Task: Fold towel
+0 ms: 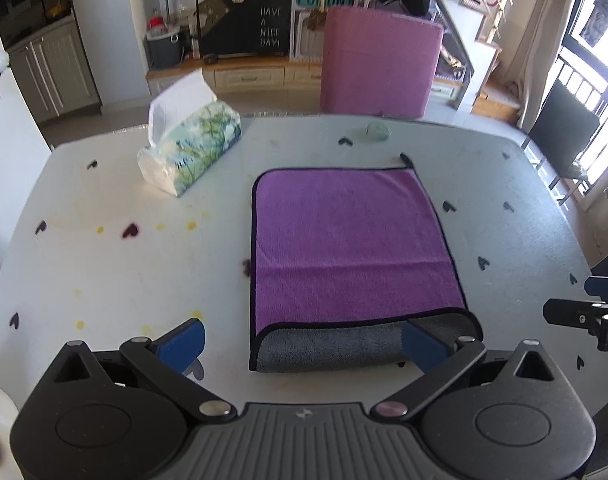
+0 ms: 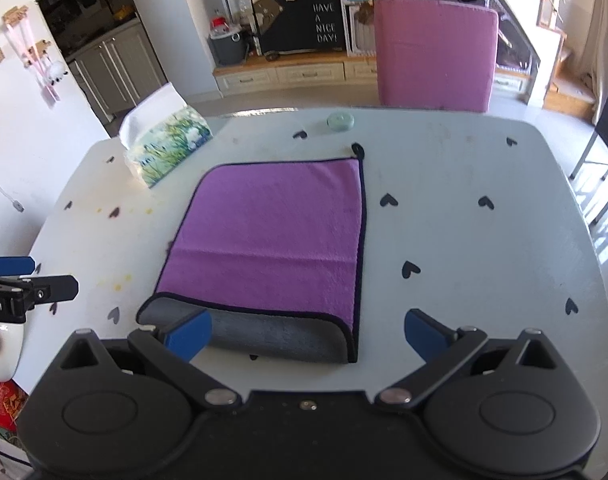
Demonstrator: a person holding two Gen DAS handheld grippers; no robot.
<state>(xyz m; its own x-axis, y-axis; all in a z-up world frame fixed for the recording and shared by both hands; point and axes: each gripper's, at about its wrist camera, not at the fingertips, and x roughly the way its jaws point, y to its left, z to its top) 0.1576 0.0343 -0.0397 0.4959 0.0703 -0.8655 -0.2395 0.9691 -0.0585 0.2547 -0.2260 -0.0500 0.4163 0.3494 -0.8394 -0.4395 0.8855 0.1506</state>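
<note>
Spread left gripper point(image 1: 304, 342) before folded towel point(image 1: 344, 236)

Both views are bright with daylight. In the left wrist view it pours in from the tall barred window point(image 1: 592, 80) at the upper right of the frame, which is blown out to white. The pale heart-patterned table point(image 1: 104, 272) carries a soft sheen, and shadows are faint and short. Fisheye distortion bows the table's edges and the room's lines, with dark vignetting in the corners. Centres are fairly sharp; the far shelves and frame edges look soft and smeared.
</note>
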